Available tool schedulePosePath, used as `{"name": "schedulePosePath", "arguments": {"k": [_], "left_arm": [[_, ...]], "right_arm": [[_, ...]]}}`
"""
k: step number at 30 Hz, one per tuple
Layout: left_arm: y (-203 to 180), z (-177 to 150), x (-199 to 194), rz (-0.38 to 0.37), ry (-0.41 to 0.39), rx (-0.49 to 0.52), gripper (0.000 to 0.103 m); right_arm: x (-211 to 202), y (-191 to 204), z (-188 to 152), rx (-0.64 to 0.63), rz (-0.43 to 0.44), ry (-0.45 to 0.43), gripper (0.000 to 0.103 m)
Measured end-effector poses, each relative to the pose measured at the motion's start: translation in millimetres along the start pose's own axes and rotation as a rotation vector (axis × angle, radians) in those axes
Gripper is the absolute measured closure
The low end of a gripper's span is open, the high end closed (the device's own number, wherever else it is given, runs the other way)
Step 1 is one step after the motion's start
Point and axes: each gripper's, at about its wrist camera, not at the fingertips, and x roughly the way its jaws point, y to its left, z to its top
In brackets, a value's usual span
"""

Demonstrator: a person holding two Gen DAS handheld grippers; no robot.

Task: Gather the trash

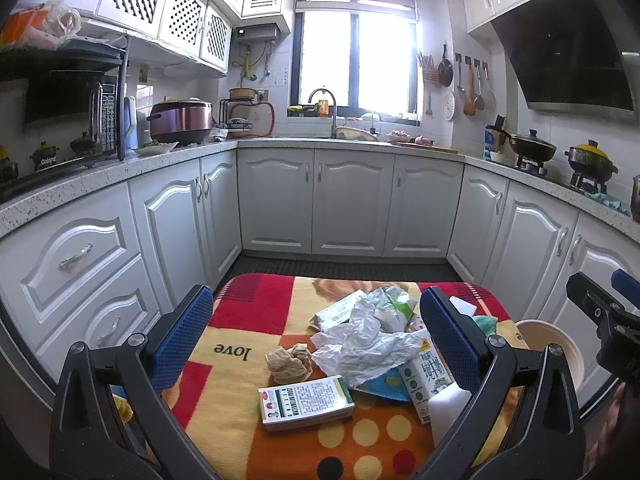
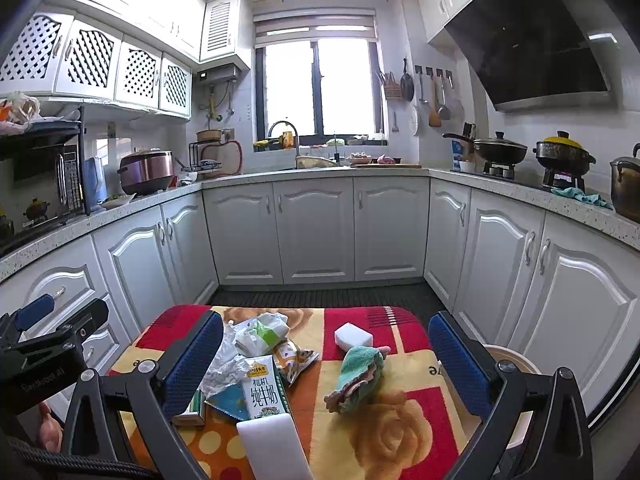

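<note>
White kitchen cabinets surround a small table (image 1: 240, 336) under a patterned blanket, where crumpled white paper (image 1: 360, 344), a milk carton (image 2: 262, 388) and a flat printed box (image 1: 306, 402) are heaped mid-table. Left gripper (image 1: 316, 334) and right gripper (image 2: 326, 364) are held above, jaws wide, nothing gripped. Collection seems not yet begun; one piece must be straddled first, then dropped in the cream bin (image 1: 552, 344) off the right edge.

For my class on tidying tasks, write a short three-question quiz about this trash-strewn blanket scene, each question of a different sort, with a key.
1. True or false: the left gripper is shut on the brown paper ball.
2. Multiple choice: what lies partly over the milk carton in the left wrist view? A) crumpled white wrapper B) a frying pan C) a kettle
3. Fill in: in the right wrist view the teal cloth lies just in front of the white ____.

Key: 1 false, both grippers stand open and hold nothing; 2 A; 3 sponge.
</note>
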Motion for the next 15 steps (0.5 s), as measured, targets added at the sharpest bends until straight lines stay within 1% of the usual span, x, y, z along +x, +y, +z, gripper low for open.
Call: {"name": "schedulePosePath", "arguments": {"k": [15], "left_arm": [[-1.3,0.3,0.4,-0.01,-0.015,-0.009,0.0]], "right_arm": [[1.6,-5.5,3.3,0.002,-0.004,-0.003,0.001]]}}
